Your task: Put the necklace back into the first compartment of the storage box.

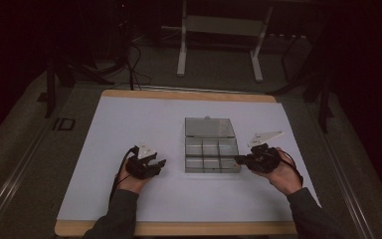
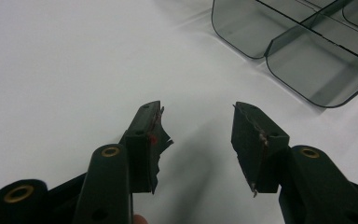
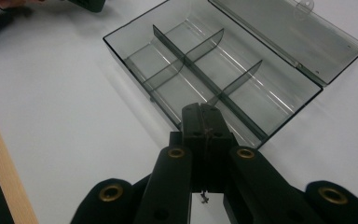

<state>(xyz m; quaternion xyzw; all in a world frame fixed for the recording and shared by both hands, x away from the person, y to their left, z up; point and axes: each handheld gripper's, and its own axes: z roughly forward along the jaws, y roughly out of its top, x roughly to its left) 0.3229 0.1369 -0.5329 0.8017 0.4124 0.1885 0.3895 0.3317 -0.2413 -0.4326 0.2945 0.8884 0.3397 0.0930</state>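
Observation:
A clear grey compartment box (image 1: 212,154) lies open at the middle of the white table, its lid (image 1: 209,127) folded back flat on the far side. Dividers split the box (image 3: 200,74) into several empty cells. My left gripper (image 1: 151,163) rests to the left of the box, a short gap away, jaws spread wide with nothing between them (image 2: 198,122). A corner of the box (image 2: 303,51) lies ahead and to the right of it. My right gripper (image 1: 238,160) is at the box's right front corner, jaws pressed together with nothing between them (image 3: 207,112), tips just before the near wall.
The white table sheet (image 1: 129,124) sits on a wooden board whose edge (image 1: 179,229) runs along the front. A white frame stand (image 1: 219,45) is on the floor beyond the table. Dark surroundings lie on both sides.

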